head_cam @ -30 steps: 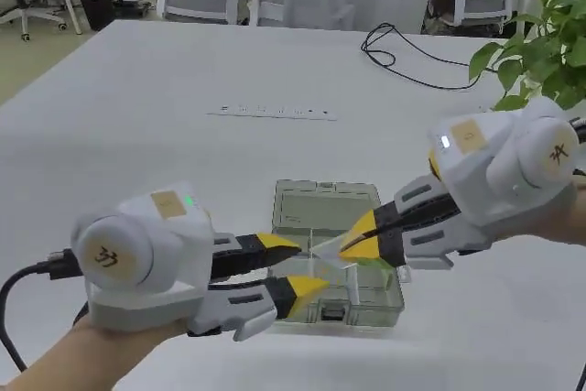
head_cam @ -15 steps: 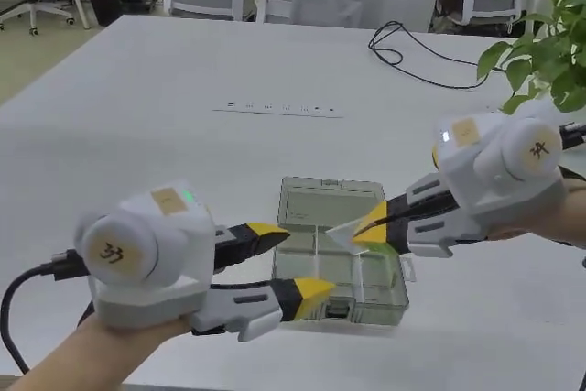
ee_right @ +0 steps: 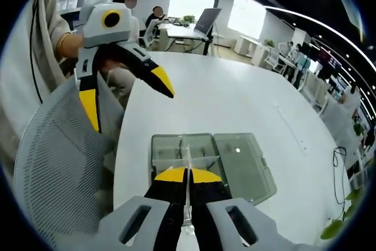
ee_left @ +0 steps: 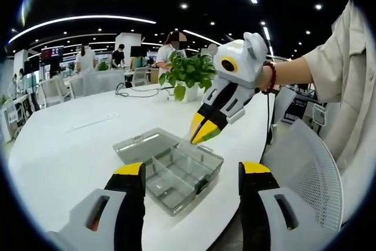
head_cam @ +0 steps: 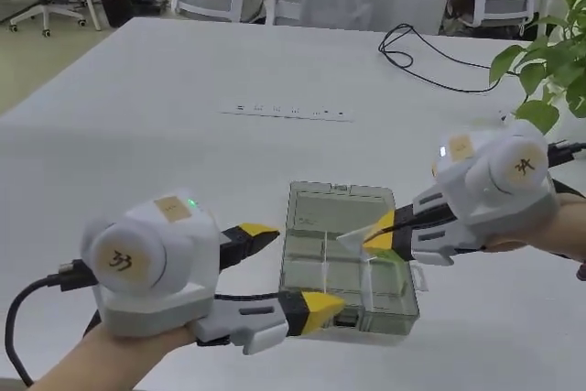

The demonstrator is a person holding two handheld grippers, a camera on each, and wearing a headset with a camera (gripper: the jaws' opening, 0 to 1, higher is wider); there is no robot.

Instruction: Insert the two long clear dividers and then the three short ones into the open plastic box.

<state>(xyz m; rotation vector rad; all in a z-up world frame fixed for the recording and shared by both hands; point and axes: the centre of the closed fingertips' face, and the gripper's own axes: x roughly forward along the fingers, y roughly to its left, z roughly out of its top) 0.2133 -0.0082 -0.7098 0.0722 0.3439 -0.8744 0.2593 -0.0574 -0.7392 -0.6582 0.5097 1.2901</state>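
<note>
Pinching a short clear divider edge-on in shut jaws, the right gripper hung just above the open plastic box, slots straight below its tips, with the wide-open, empty left gripper farther off.

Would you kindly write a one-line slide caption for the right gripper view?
Right gripper, shut on a clear divider, over the open plastic box, with the open left gripper nearby.
</note>
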